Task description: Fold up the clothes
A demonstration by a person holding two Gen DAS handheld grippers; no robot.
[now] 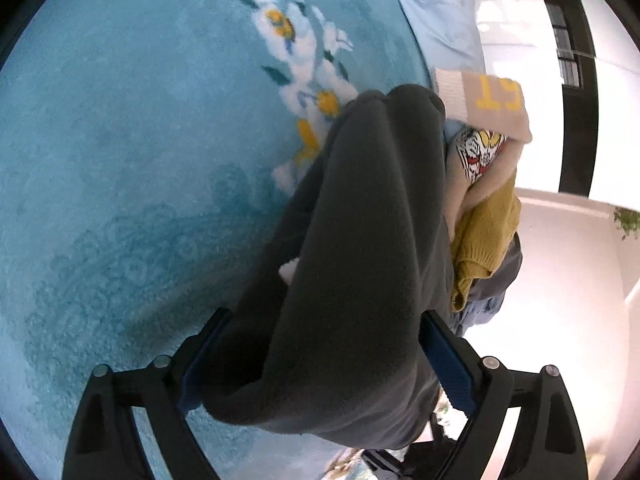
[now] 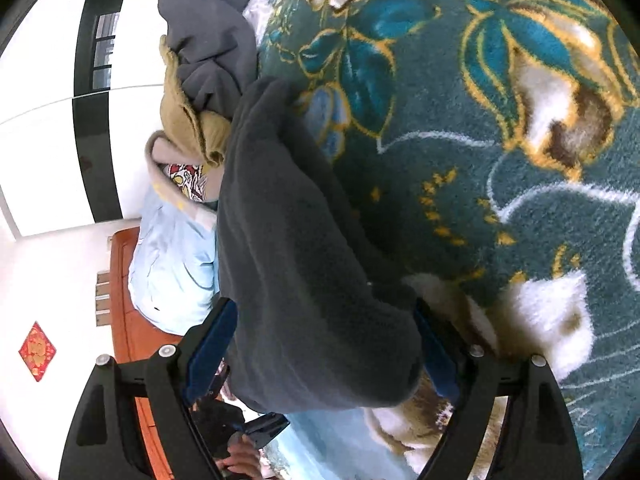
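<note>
A dark grey fleece garment (image 1: 360, 220) lies bunched in a long roll on a teal blanket with white flowers (image 1: 120, 160). Its near end sits between the blue pads (image 1: 448, 360) of my left gripper (image 1: 326, 314), whose jaws stand wide apart around the cloth. In the right wrist view the same grey fleece (image 2: 288, 240) rests on a dark green floral blanket (image 2: 480, 160). Its other end fills the gap of my right gripper (image 2: 323, 302), also spread wide. Neither pair of pads visibly squeezes the cloth.
A heap of clothes lies past the fleece: a beige piece with yellow letters (image 1: 492, 100), a mustard knit (image 1: 488, 236), a grey garment (image 2: 212, 48). Light blue bedding (image 2: 172, 264) meets a wooden frame (image 2: 124, 320). A hand (image 2: 240, 460) shows at the bottom.
</note>
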